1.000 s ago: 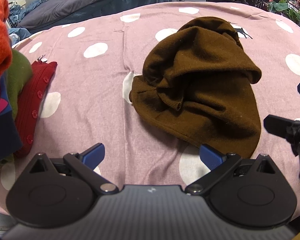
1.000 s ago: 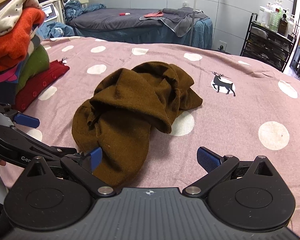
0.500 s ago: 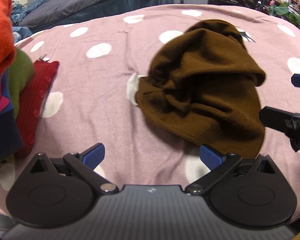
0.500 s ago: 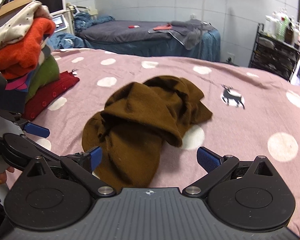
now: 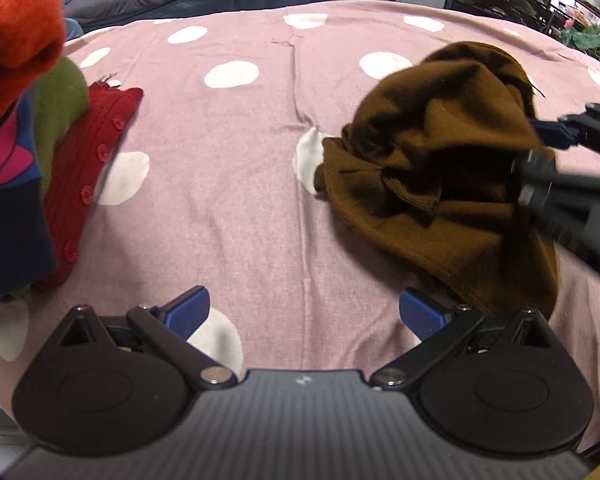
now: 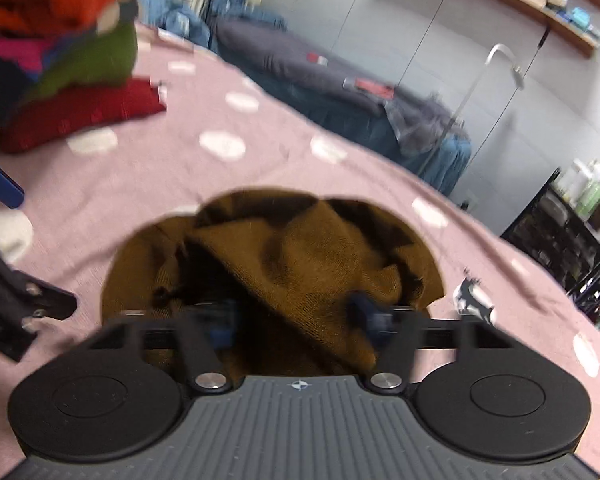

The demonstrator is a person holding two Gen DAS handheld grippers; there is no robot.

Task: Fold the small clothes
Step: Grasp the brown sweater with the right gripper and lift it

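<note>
Right gripper [image 6: 296,316] tipped into brown garment [image 6: 300,256], jaws apart (blurred), left gripper [image 5: 304,308] level, spread, empty

No words, brand names or numbers can be read in either view. The only marks are a small pale emblem on the ribbed body of the left gripper [image 5: 303,312] and a small crosshair mark on the ribbed body of the right gripper [image 6: 296,316]; neither spells anything legible.
</note>
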